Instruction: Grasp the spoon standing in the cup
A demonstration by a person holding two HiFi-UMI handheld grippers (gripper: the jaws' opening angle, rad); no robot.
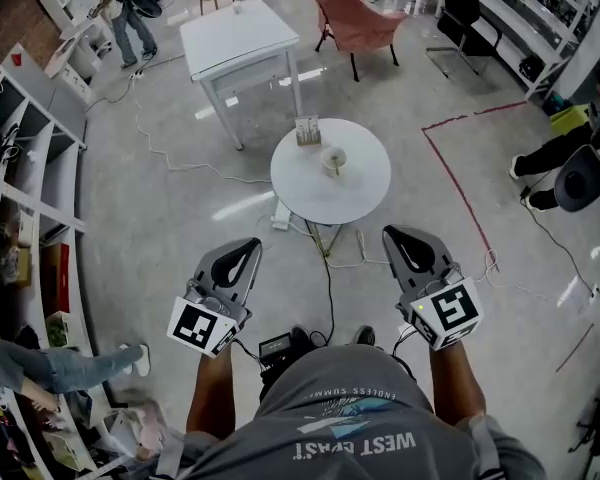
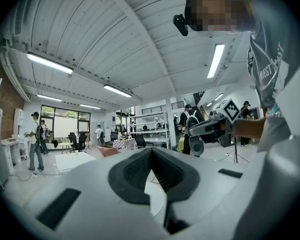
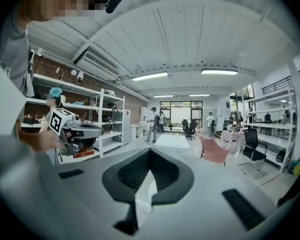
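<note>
1. Left gripper (image 1: 246,248), right gripper (image 1: 395,236): jaws closed, both empty, held at waist height and aimed forward; the approach looks not yet begun.
2. Round table (image 1: 365,196): well ahead of both grippers.
3. Cup (image 1: 333,158): upright near the table's middle, propping the spoon (image 1: 337,170) so its handle is free to pinch.
4. Square table (image 1: 238,36): beyond.
</note>
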